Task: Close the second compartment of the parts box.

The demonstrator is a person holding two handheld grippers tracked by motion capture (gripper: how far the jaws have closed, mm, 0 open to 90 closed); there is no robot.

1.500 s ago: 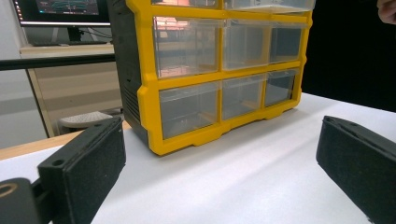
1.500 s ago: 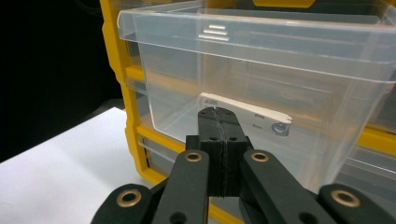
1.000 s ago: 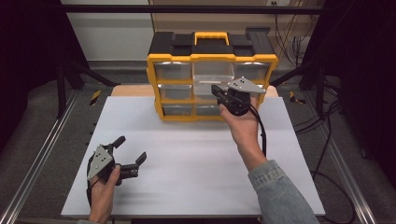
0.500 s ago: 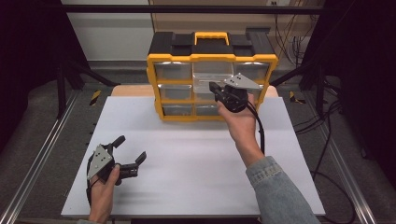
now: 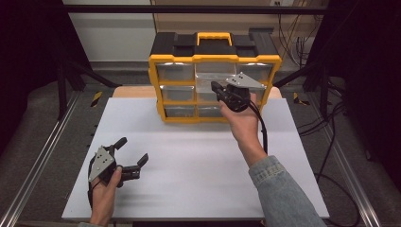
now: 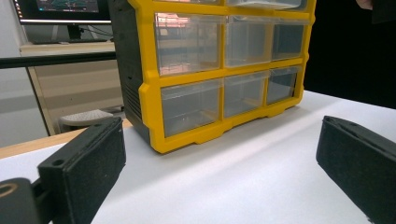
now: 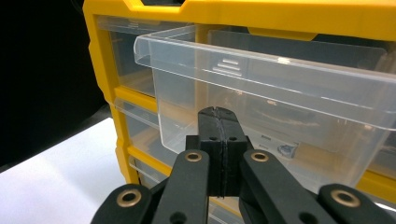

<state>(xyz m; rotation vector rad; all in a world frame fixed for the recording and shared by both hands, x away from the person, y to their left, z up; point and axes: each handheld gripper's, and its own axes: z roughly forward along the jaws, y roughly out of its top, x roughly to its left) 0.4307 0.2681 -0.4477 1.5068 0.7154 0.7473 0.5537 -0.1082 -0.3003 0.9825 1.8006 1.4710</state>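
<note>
A yellow and black drawer cabinet (image 5: 215, 61) with clear plastic drawers stands at the far side of the white tabletop (image 5: 189, 156). Its middle drawer (image 7: 280, 88) sticks out a little from the frame. My right gripper (image 5: 215, 87) is held up right in front of that drawer, and in the right gripper view its jaws (image 7: 219, 114) are pressed together with nothing visible between them. My left gripper (image 5: 133, 150) rests low at the near left of the table, open and empty. In the left gripper view it (image 6: 219, 154) faces the cabinet (image 6: 149, 93) from a distance.
Black frame posts and rails run along both sides of the table. Cables hang at the back right (image 5: 293, 42). A wooden surface (image 5: 132, 92) edges the white top behind the cabinet. A monitor (image 6: 65, 9) stands far off to the left of the cabinet in the left gripper view.
The right hand has shifted only very slightly in front of the cabinet. The left hand and its gripper have kept still.
</note>
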